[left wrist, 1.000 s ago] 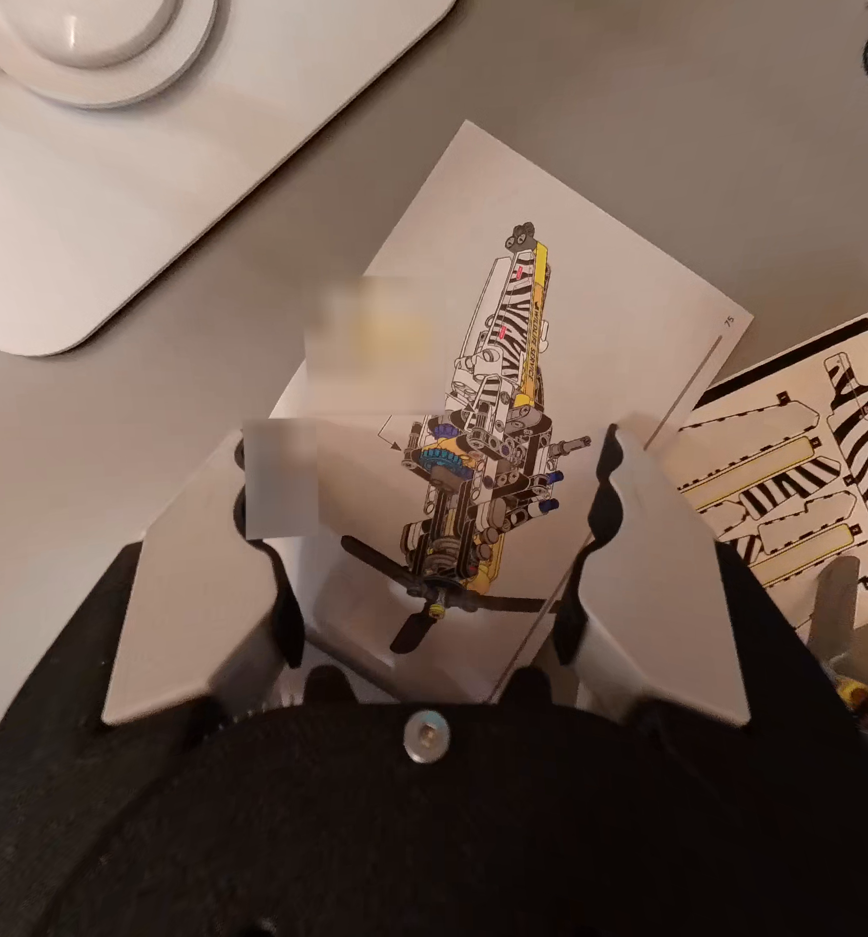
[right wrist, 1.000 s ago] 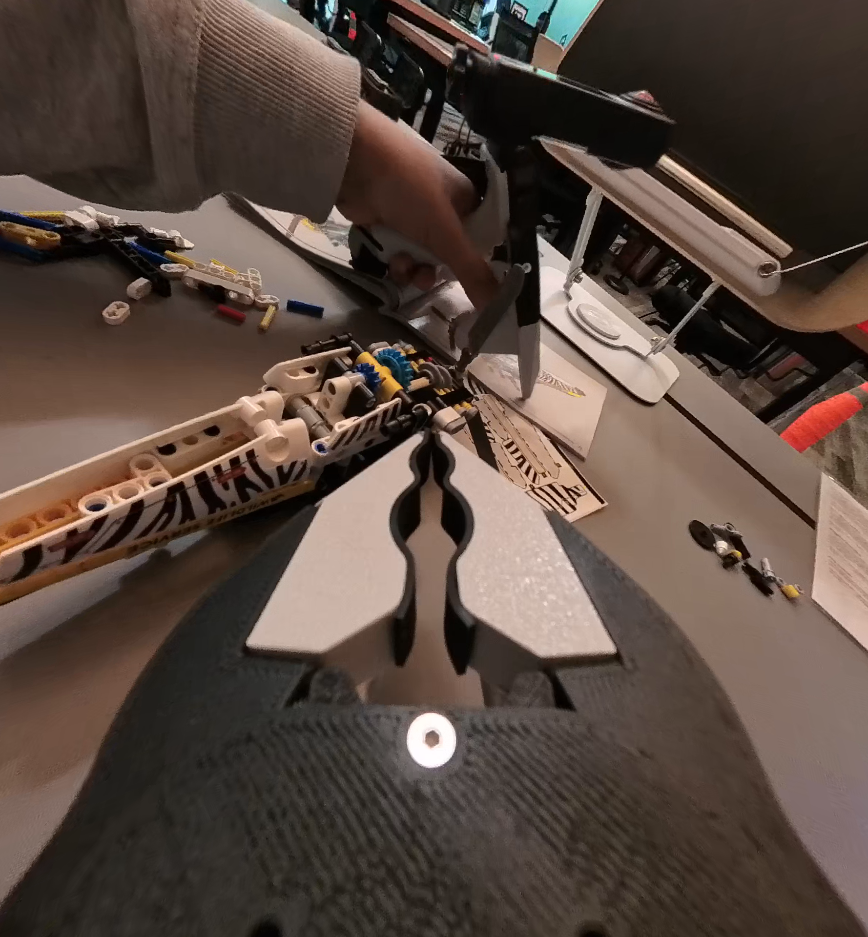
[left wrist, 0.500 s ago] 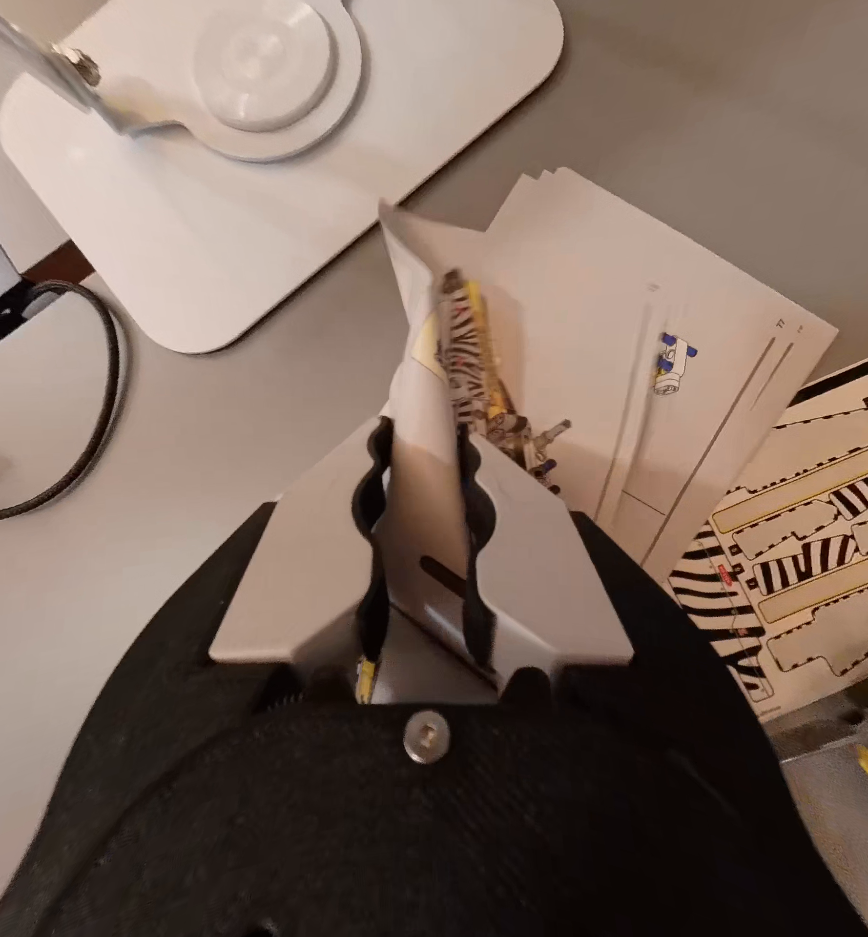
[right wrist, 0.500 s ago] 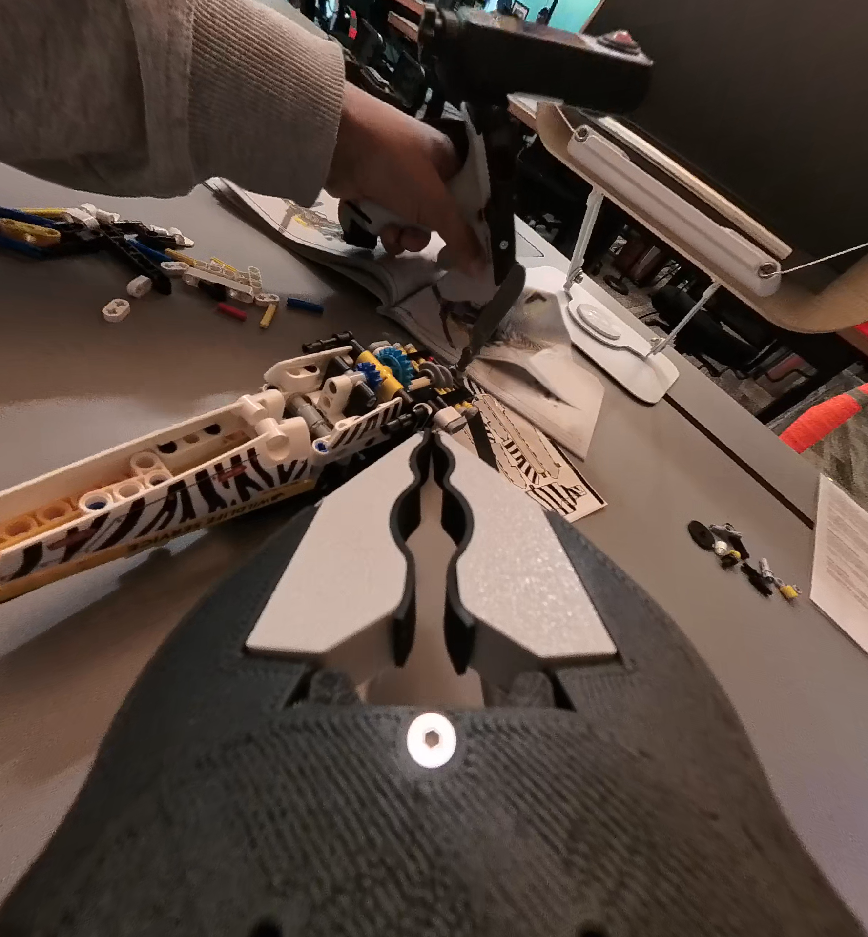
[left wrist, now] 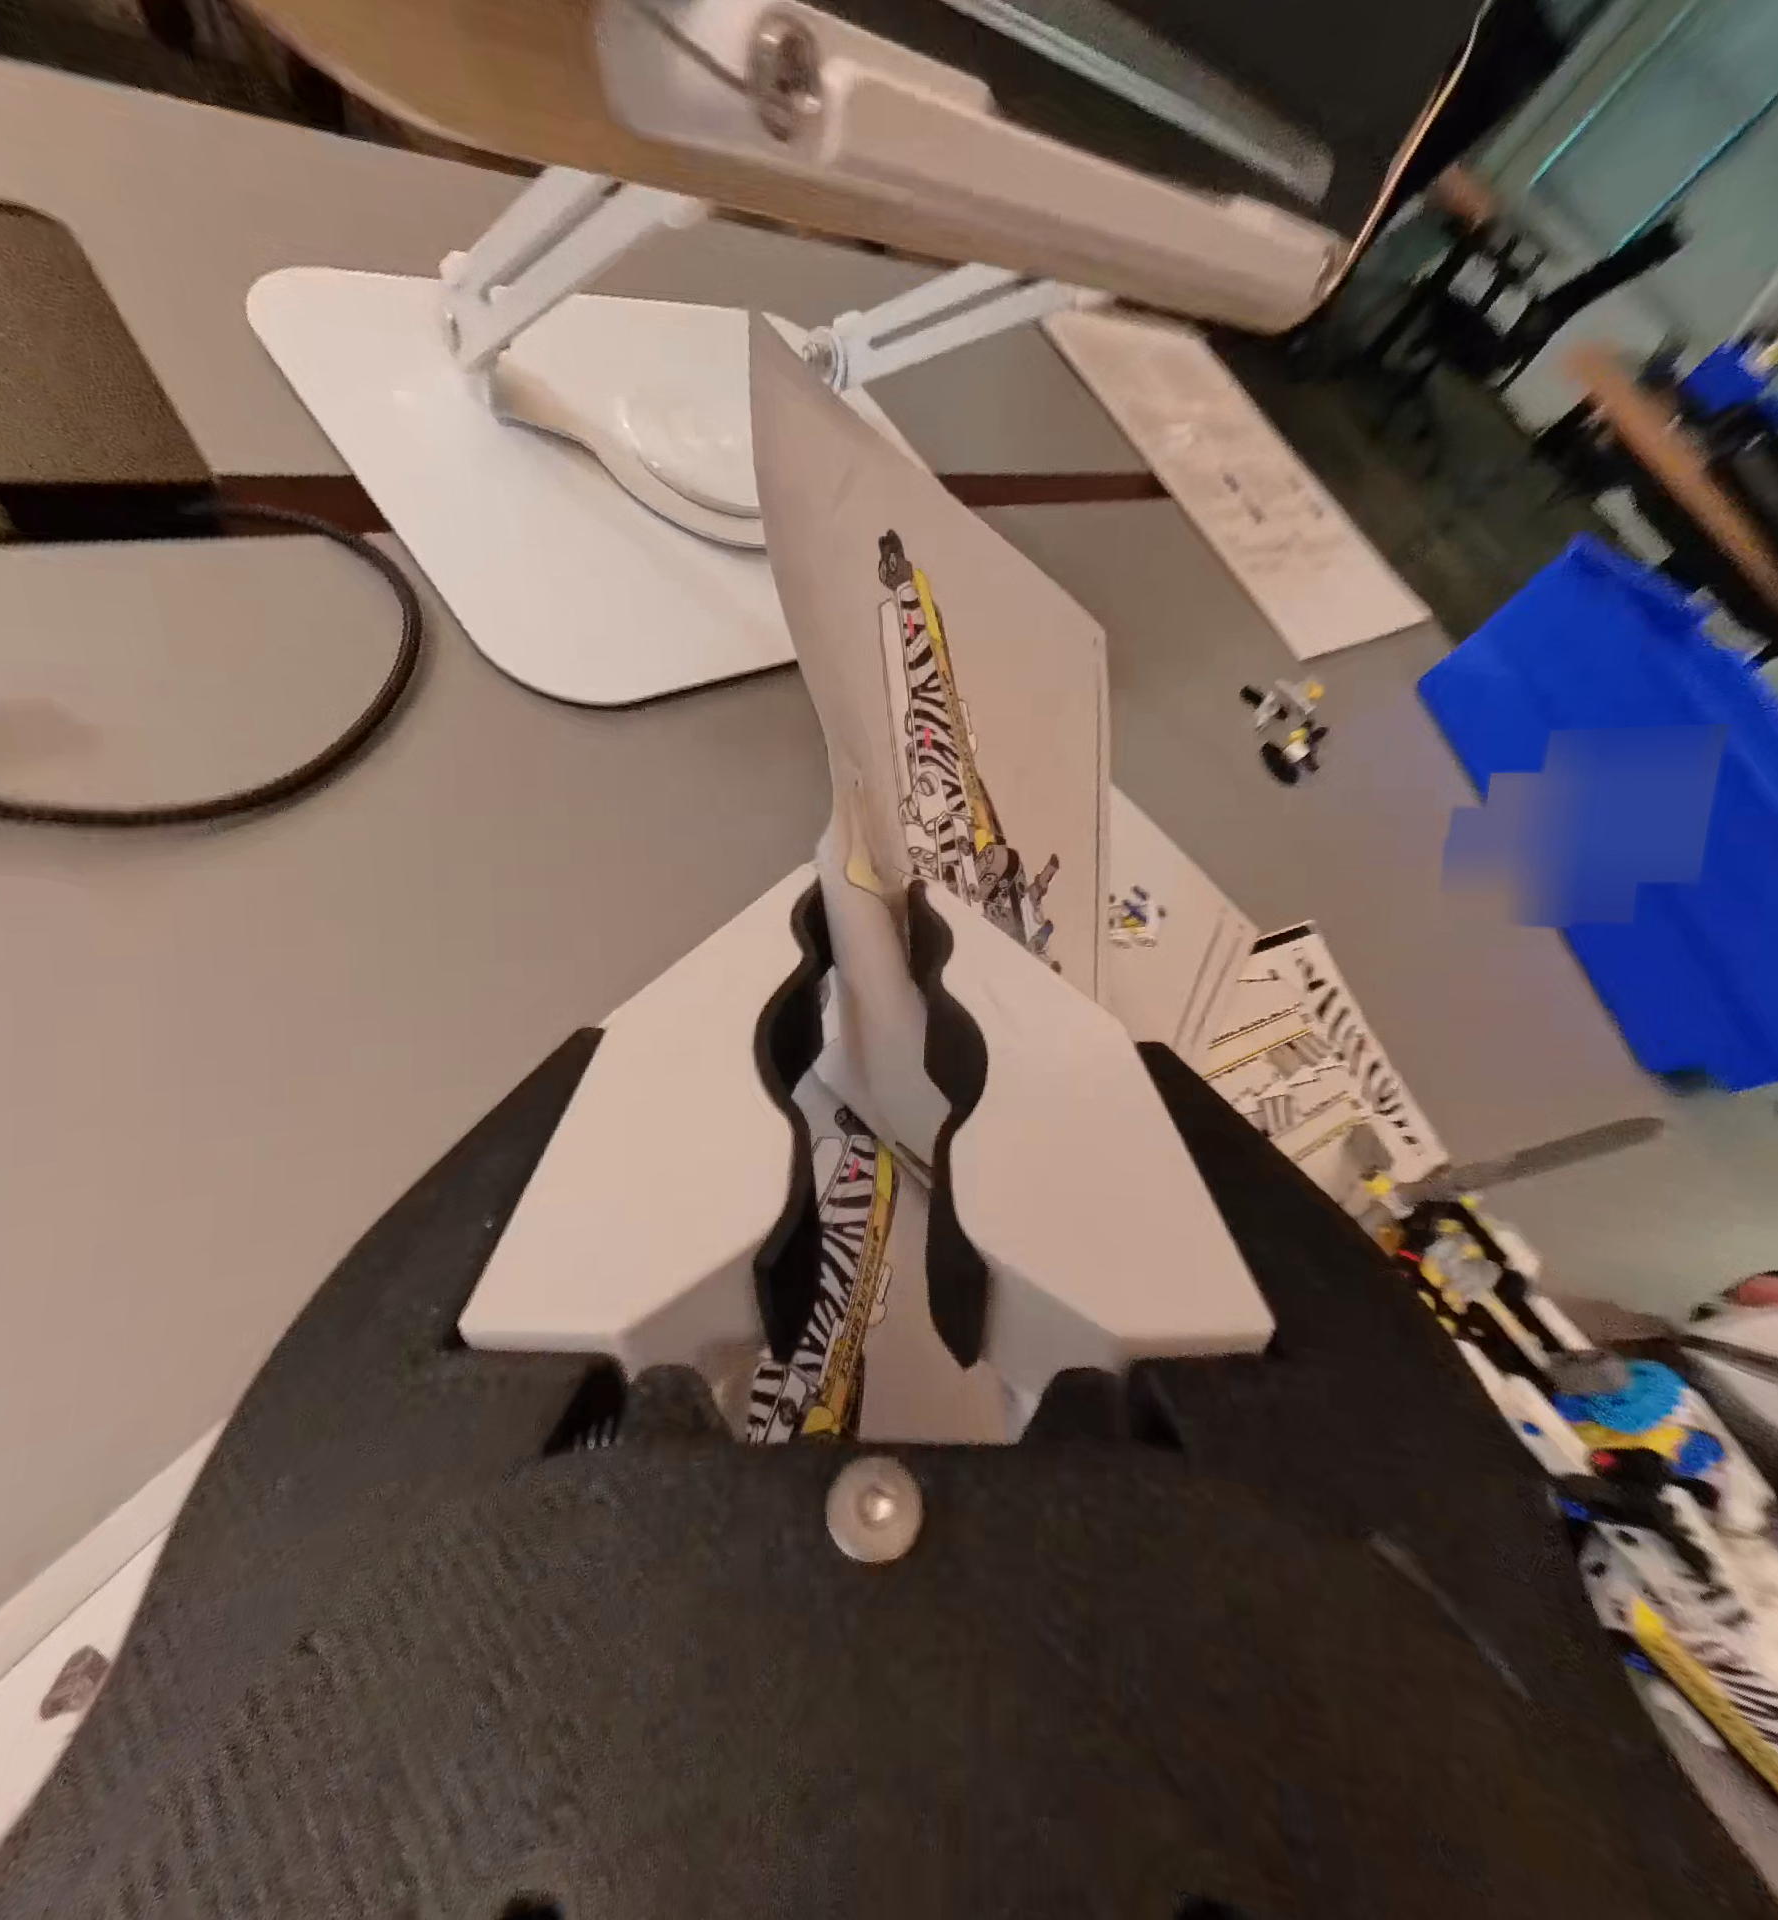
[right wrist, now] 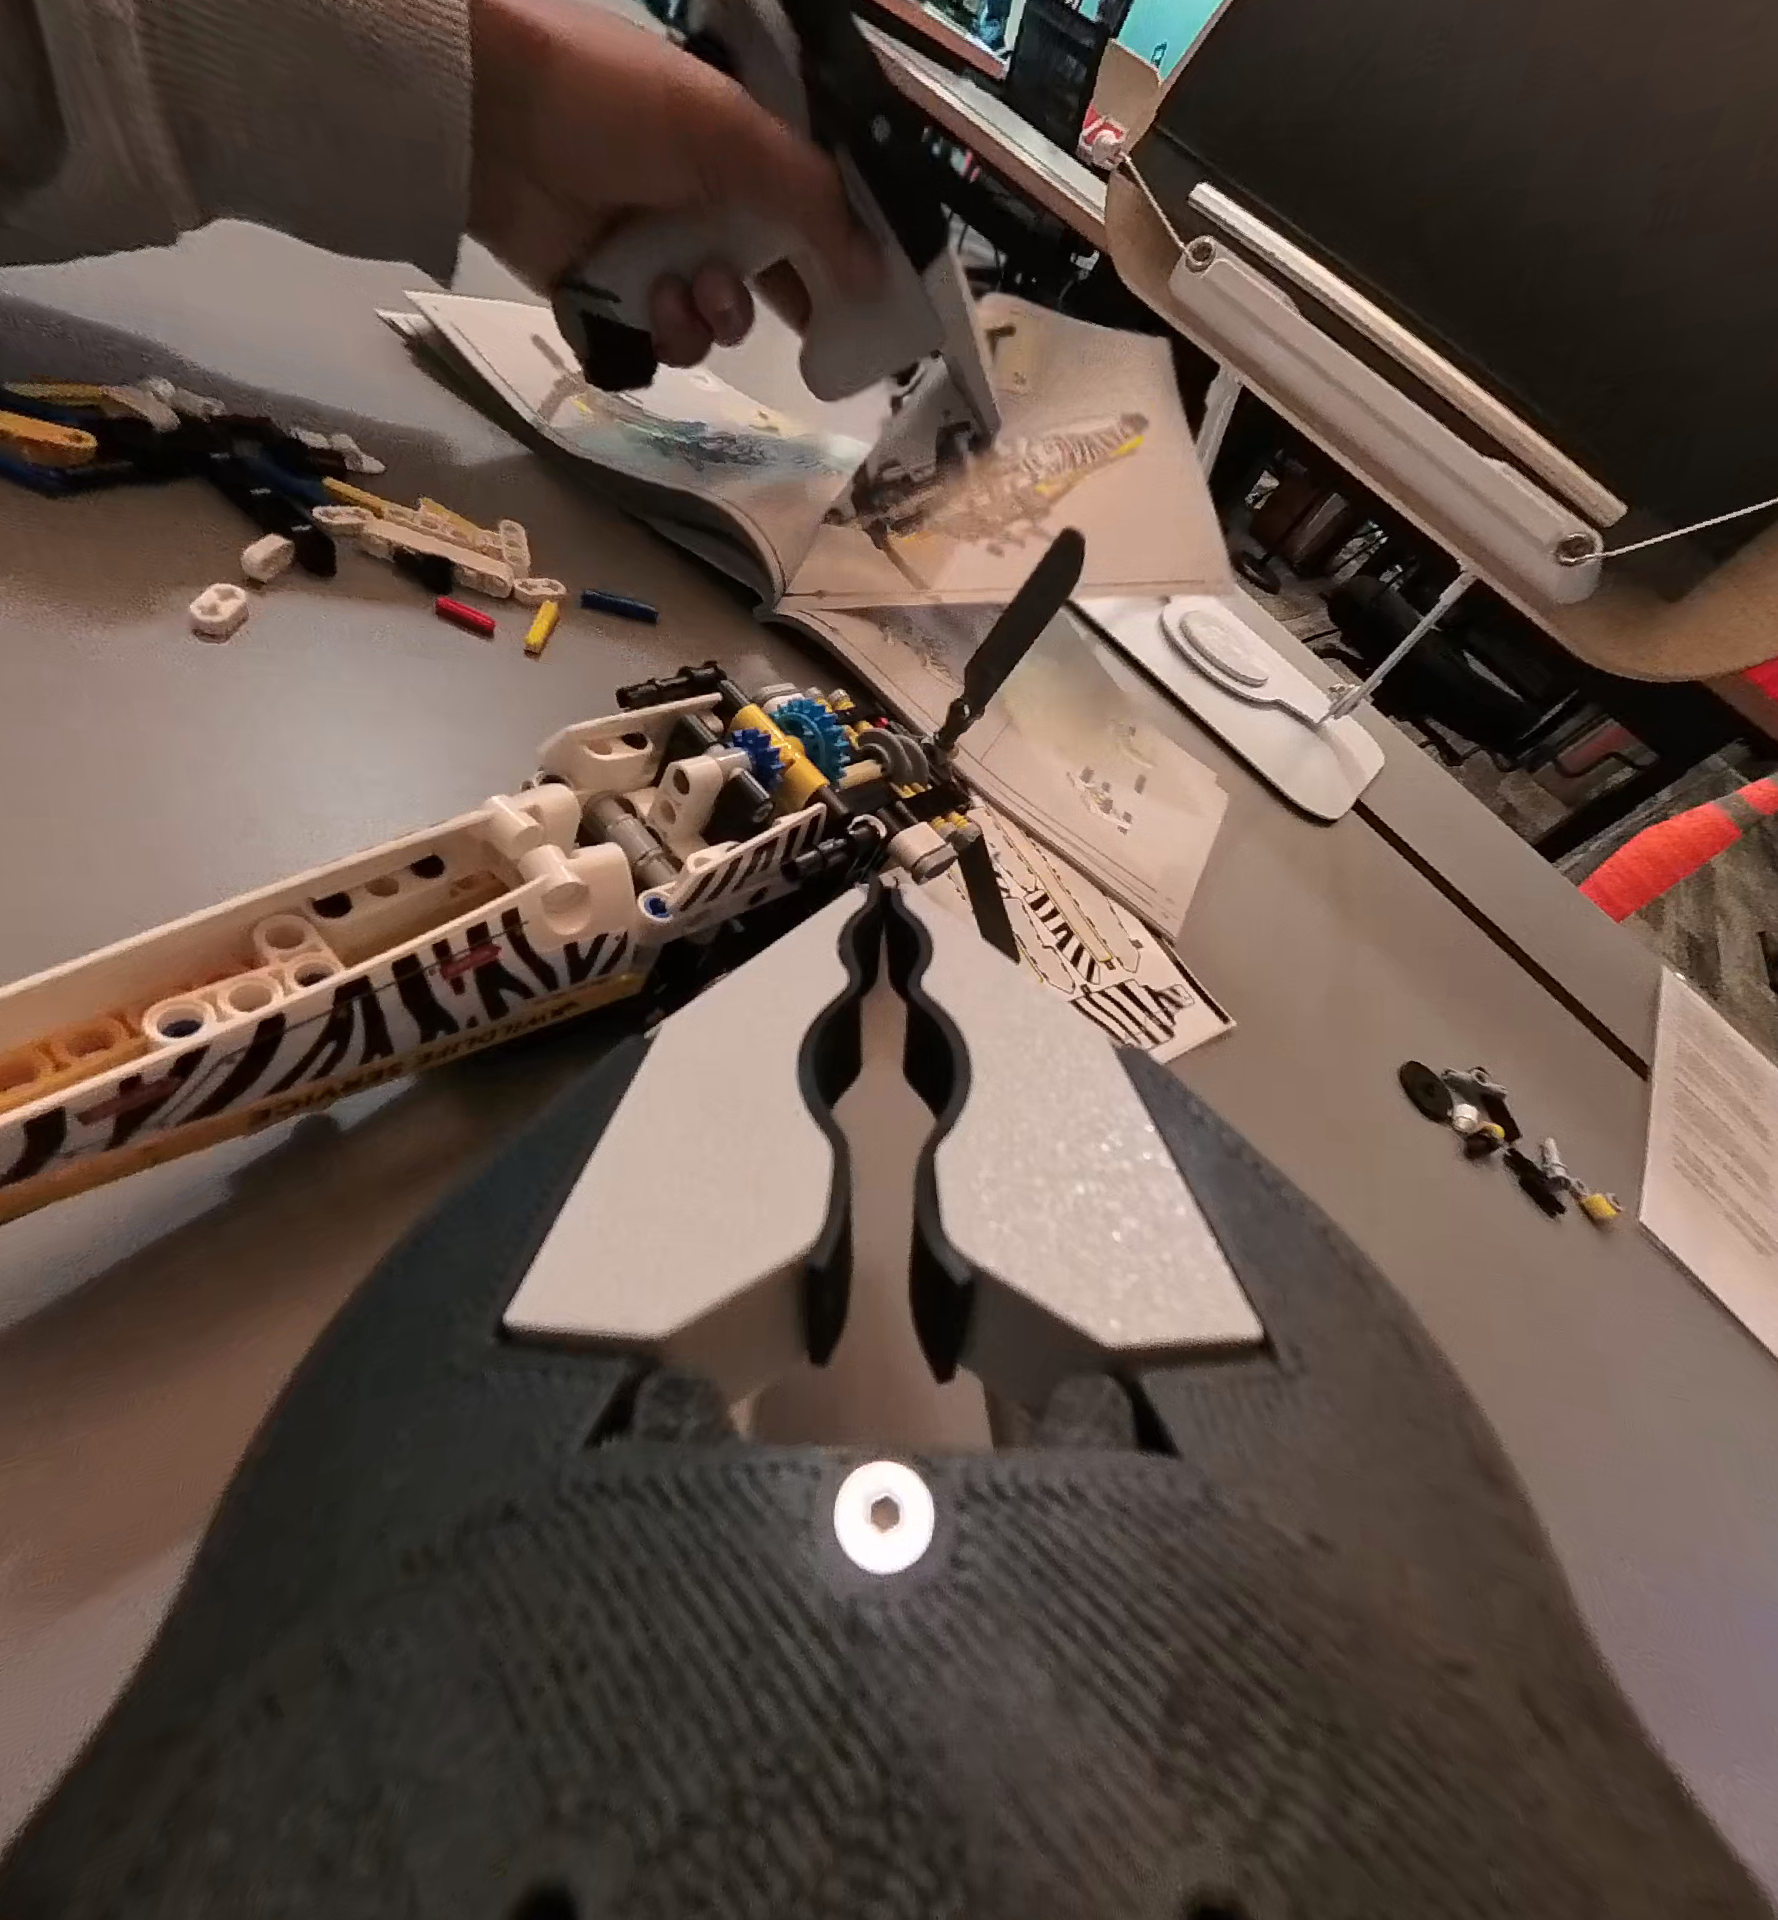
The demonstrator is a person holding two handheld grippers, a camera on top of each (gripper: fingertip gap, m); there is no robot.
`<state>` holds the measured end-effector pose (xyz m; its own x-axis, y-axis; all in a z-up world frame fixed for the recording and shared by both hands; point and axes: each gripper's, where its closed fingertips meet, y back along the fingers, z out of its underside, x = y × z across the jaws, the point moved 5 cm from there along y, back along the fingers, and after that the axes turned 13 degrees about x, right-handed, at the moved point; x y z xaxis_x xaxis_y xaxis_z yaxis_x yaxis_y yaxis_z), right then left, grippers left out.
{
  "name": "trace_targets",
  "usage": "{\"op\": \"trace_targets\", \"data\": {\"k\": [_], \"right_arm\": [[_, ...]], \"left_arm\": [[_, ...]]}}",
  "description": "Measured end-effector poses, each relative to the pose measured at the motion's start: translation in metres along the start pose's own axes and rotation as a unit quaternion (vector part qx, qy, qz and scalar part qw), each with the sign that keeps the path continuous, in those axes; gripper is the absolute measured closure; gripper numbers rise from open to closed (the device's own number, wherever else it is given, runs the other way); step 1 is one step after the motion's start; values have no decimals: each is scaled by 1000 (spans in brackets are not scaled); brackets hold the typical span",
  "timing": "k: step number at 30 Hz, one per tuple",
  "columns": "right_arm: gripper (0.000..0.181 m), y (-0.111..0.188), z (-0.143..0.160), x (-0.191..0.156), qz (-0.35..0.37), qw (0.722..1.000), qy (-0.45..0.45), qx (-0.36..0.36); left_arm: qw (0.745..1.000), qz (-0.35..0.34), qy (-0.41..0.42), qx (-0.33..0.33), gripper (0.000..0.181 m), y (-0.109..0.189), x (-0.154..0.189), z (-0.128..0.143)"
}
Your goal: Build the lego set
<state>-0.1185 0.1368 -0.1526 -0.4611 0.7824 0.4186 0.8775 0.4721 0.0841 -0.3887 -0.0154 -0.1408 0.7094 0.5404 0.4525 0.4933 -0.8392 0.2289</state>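
- Turning a page of the instruction booklet: left gripper pinches one page btwn its pads, page lifted upright off the booklet — judged: moving on to the next build step.
- Right gripper closed on nothing, tips touching, held just in front of the model; prob. parked while the other does the paper work.
- Lego model (zebra-striped white/yellow fuselage, blue gears, black propeller at the nose) lies on its side on the grey table, nose beside the booklet — close enough to compare w/ the drawing.
- Sticker sheet w/ zebra decals flat on table, just beside the nose, partly under the booklet edge.
- Loose parts pile well to the far side; small cluster of bits apart, near a printed sheet.
- Writing: fuselage sticker has lettering, booklet pages carry step drawings + page nos; not transcribed.
- White monitor-stand base behind the page; blue bin off to one side.
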Motion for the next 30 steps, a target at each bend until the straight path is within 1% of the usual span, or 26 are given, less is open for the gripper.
{"op": "trace_targets", "data": {"k": [1, 3, 5, 6, 7, 9, 10, 12, 15, 16, 18, 20, 21, 22, 23, 24, 25, 26, 27, 28, 30], "right_arm": [[181, 1, 0, 2, 8, 1000, 0, 2], [175, 5, -3, 19, 58, 998, -12, 30], [166, 13, -11, 52, 121, 987, -55, 89], [158, 16, -17, 72, 148, 978, -87, 115], [152, 16, -26, 90, 159, 971, -117, 136], [145, 2, -47, 115, 134, 965, -162, 159], [145, -11, -56, 124, 108, 964, -183, 159], [153, -49, -62, 134, 42, 961, -239, 135], [143, -112, -48, 138, -48, 947, -308, 78], [135, -131, -41, 137, -72, 941, -324, 73], [126, -161, -26, 135, -98, 922, -370, 55], [110, -182, -14, 134, -120, 902, -414, 16], [117, -188, -14, 133, -145, 890, -433, 6], [127, -191, -19, 131, -172, 875, -452, -2], [155, -192, -25, 128, -199, 862, -466, -10], [181, -192, -33, 125, -220, 854, -471, -18], [181, -193, -40, 122, -227, 852, -470, -27], [181, -193, -47, 117, -235, 856, -460, -35], [181, -194, -55, 111, -243, 861, -444, -45], [181, -194, -63, 104, -250, 866, -429, -58], [181, -197, -83, 85, -272, 868, -408, -73]], "left_arm": [[1000, 8, 25, 9, 172, 5, -2, 0], [997, 36, 67, 27, 172, 12, -2, 0], [994, 54, 84, 41, 172, 16, -2, 2], [993, 62, 87, 46, 173, 17, -3, 3], [992, 74, 91, 54, 173, 18, -2, 3], [986, 103, 114, 68, 173, 21, 0, 3], [982, 116, 133, 74, 173, 23, 1, 2], [971, 141, 170, 89, 175, 24, 1, 0], [966, 162, 184, 78, 175, 23, 3, -2], [968, 159, 177, 81, 176, 23, 3, -4], [968, 164, 172, 82, 178, 24, 4, -5], [965, 176, 177, 84, 178, 23, 7, -7], [964, 178, 176, 84, 177, 22, 7, -8], [965, 179, 174, 84, 176, 21, 8, -8], [965, 178, 173, 85, 171, 20, 7, -9], [964, 178, 175, 87, 160, 21, 6, -11], [963, 179, 179, 94, 145, 23, 5, -14], [961, 179, 185, 105, 135, 27, 3, -19], [957, 181, 191, 126, 131, 35, 0, -25], [952, 178, 200, 151, 124, 44, -5, -33], [937, 169, 224, 206, 118, 69, -16, -50]]}}
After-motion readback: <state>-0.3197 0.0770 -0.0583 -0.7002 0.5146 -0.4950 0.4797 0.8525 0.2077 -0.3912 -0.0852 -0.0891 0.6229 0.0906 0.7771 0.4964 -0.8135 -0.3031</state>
